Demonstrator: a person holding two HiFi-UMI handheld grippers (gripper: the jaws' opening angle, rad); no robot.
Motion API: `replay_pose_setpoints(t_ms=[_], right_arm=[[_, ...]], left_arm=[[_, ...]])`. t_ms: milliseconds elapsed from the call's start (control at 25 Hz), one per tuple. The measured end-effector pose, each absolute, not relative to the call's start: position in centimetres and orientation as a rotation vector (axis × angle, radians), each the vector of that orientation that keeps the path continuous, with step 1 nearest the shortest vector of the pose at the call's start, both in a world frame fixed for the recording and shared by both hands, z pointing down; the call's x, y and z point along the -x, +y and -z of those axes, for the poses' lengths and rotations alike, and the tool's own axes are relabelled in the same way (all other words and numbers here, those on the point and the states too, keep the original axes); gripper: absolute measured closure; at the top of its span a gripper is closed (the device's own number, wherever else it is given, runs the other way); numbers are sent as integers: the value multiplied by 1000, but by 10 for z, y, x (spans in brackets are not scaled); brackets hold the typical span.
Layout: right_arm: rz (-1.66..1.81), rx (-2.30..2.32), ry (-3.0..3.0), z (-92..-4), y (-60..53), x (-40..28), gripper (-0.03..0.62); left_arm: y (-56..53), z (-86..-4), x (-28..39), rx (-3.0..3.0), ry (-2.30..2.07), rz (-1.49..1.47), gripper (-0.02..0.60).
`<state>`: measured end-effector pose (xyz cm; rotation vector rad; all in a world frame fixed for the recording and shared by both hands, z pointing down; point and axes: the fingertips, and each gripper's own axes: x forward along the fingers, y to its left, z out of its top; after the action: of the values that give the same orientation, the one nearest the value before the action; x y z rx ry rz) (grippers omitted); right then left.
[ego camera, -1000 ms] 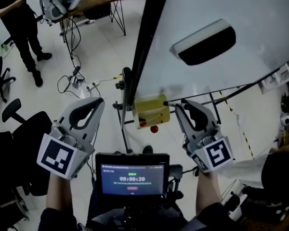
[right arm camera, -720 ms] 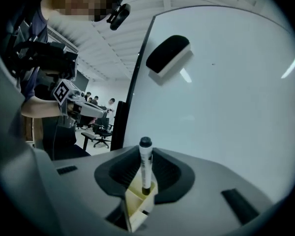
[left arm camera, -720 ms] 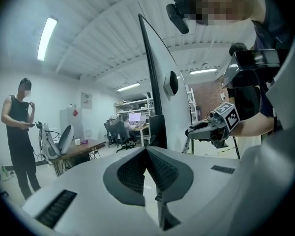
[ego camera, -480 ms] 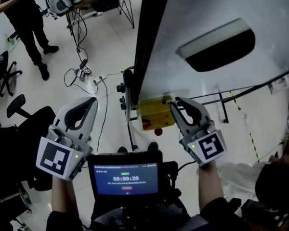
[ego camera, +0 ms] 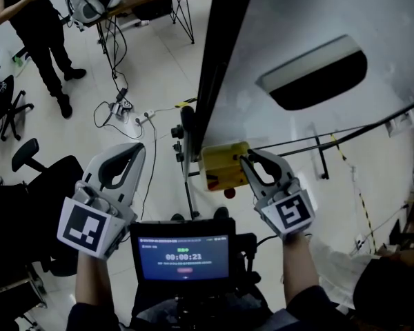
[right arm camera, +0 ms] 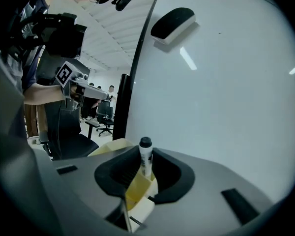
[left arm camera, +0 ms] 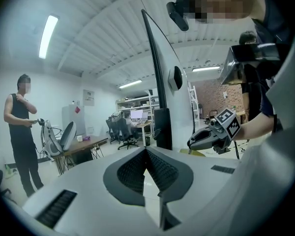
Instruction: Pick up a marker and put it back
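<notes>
Head view shows your right gripper (ego camera: 244, 158) has slid in against the yellow holder (ego camera: 219, 167) on the whiteboard (ego camera: 317, 19). Its fingers stay part-closed on the marker (right arm camera: 145, 156), now standing in the holder, so letting go looks next. Your left gripper (ego camera: 138, 149) idles, fingers together, empty.

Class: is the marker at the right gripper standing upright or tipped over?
Upright. The marker stands cap-up between the jaws of the right gripper, its lower end in the yellow holder.

The head view looks steeply down on the left tool (ego camera: 136, 149) and right tool (ego camera: 248, 156). Both tool views, close behind their jaws, share the whiteboard (ego camera: 297, 26).
</notes>
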<state>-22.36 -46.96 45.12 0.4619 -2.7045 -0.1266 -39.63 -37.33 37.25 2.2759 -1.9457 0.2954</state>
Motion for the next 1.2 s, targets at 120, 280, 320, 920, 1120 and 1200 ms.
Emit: replay_pose_setpoints(t_ms=[120, 280, 320, 920, 1120, 1200], right_arm=[[132, -459, -2670, -462, -469, 222, 494], [64, -472, -2681, -468, -470, 221, 494], [61, -472, -2680, -468, -471, 221, 494], [44, -504, -2731, -450, -475, 219, 408], [64, -535, -2785, -421, -475, 215, 408], [78, -553, -2811, -407, -475, 213, 408]], left_arm=[[-372, -373, 397, -2275, -1945, -298, 581], [-372, -374, 398, -2277, -1943, -298, 581], [-373, -374, 399, -2277, -1945, -296, 581], [-376, -364, 398, -2303, -1945, -285, 581], [-378, -360, 398, -2323, -1939, -288, 581], [-380, -357, 397, -2339, -1935, -294, 581]])
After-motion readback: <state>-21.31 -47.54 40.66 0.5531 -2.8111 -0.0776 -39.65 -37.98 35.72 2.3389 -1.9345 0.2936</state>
